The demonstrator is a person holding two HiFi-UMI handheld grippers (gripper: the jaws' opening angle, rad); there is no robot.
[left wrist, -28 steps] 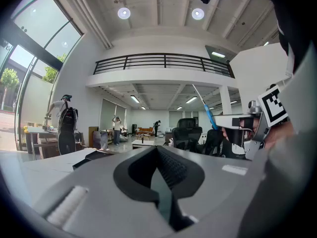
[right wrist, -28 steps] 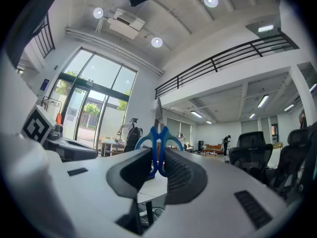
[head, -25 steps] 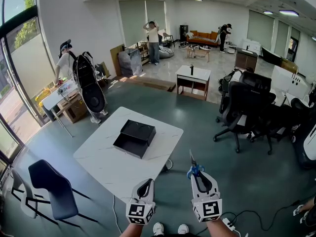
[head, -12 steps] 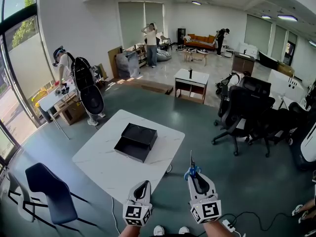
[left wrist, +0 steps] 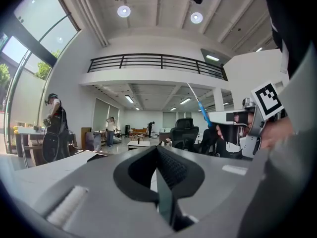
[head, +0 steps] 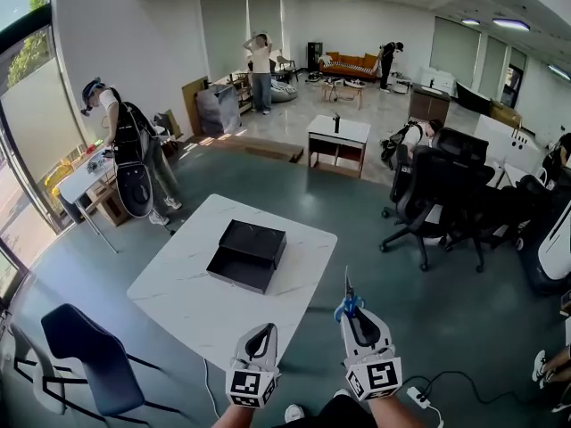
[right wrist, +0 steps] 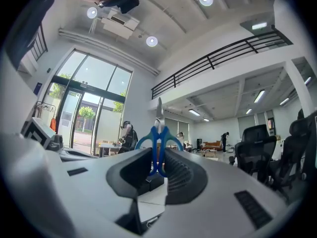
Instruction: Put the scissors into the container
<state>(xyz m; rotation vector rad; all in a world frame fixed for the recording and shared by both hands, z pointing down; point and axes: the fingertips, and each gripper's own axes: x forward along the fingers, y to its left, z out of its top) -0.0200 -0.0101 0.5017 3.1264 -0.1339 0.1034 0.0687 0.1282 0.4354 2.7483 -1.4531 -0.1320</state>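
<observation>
The scissors (head: 348,302) have blue handles and point blades-up and forward. My right gripper (head: 353,316) is shut on their handles, low in the head view and off the table's near right corner. In the right gripper view the scissors (right wrist: 158,132) stand upright between the jaws of that gripper (right wrist: 158,163). The black open container (head: 248,253) lies on the white table (head: 178,297), ahead and to the left. My left gripper (head: 260,336) is shut with nothing in it, near the table's front edge. The left gripper (left wrist: 157,168) view shows the scissors (left wrist: 202,113) at its right.
A dark chair (head: 87,339) stands at the table's near left. Black office chairs (head: 437,194) crowd the right side. A small white table (head: 337,135) is farther back. A person (head: 125,150) stands at a side table on the left. A cable and power strip (head: 419,398) lie on the floor.
Both grippers keep much the same place in the view, scissors still gripped. The camera has shifted a little. The person on the left has moved along the side table.
</observation>
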